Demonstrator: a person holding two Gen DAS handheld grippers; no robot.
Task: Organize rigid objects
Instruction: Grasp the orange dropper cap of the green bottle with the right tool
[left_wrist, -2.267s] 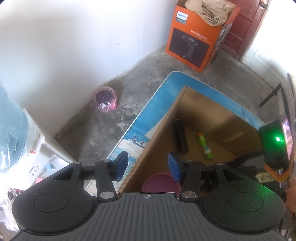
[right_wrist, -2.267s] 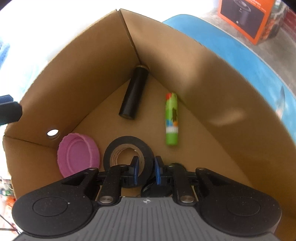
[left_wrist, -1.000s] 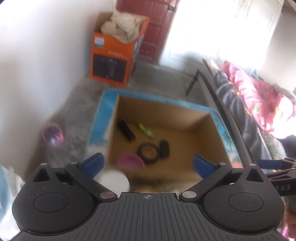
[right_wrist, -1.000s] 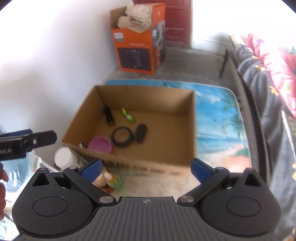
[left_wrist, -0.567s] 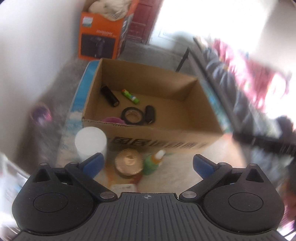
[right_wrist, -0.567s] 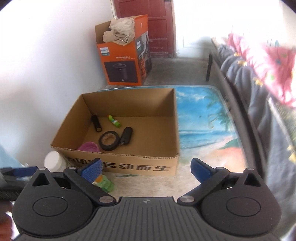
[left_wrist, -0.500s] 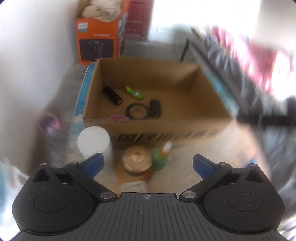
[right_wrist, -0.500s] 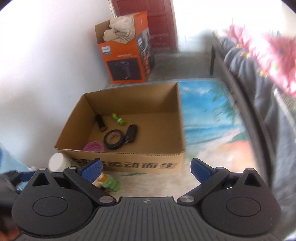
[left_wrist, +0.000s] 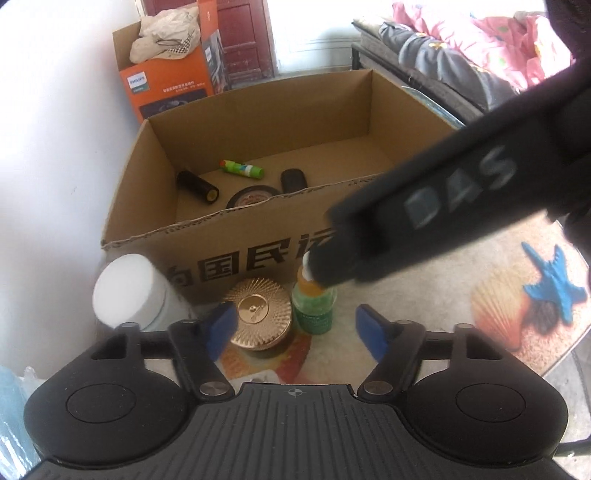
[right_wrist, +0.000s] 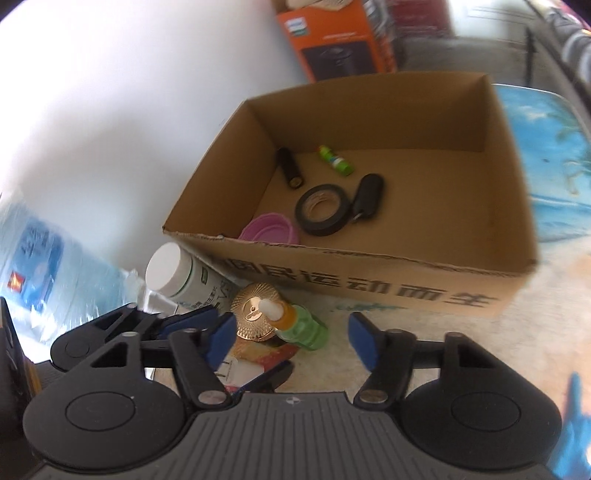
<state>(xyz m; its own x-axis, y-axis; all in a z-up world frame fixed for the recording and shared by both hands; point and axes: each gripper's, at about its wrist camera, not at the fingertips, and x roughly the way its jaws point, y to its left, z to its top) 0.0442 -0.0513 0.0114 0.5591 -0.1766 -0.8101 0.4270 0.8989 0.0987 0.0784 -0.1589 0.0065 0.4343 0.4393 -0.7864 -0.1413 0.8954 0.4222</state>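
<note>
Strong daylight floods both views, bleaching the white wall (left_wrist: 48, 122) and the doorway area at the top almost blank. The left view is mostly sharp, yet the other tool's arm (left_wrist: 436, 218) crossing it is smeared and out of focus. The right view is softer, blurred toward its corners. Fisheye bending curves the cardboard box (right_wrist: 369, 284) edges. Shadows are soft.

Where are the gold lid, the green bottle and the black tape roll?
gold lid (left_wrist: 258, 309), left wrist view, centre of its ribbed top.
green bottle (right_wrist: 304, 329), right wrist view, its green body.
black tape roll (right_wrist: 325, 222), right wrist view, its near rim.
</note>
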